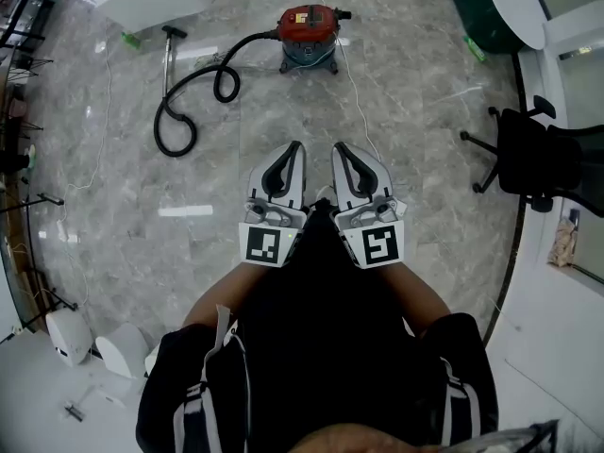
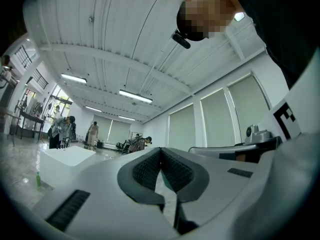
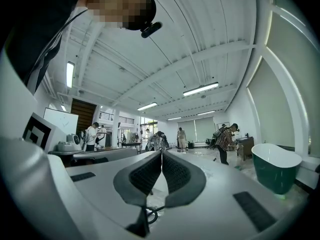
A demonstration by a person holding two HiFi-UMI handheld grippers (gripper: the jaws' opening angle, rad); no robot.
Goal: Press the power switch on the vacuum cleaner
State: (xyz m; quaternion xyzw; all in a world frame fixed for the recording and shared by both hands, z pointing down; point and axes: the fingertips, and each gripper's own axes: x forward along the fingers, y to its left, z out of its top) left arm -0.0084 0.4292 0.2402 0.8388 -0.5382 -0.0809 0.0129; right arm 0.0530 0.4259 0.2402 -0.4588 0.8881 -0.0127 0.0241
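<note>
left gripper (image 1: 295,149) (image 2: 160,150): white, black-padded two-jaw tool held close in front of the person's body; jaws meet at the tips with nothing between them.
right gripper (image 1: 340,149) (image 3: 161,153): just beside the left one, pointing the same way; jaws pressed together, empty.
red drum vacuum cleaner (image 1: 309,25): on the grey marble floor (image 1: 415,111), straight ahead of both tips and well apart from them; its power switch is too small to make out.
black ribbed hose (image 1: 193,83): loops from the drum to ahead-left of the left gripper.
thin white cable (image 1: 359,102): trails from the drum back toward the right gripper.
black office chair (image 1: 533,154): off to the right gripper's right.
dark green tub (image 1: 486,12) (image 3: 275,171): ahead-right of the right gripper.
</note>
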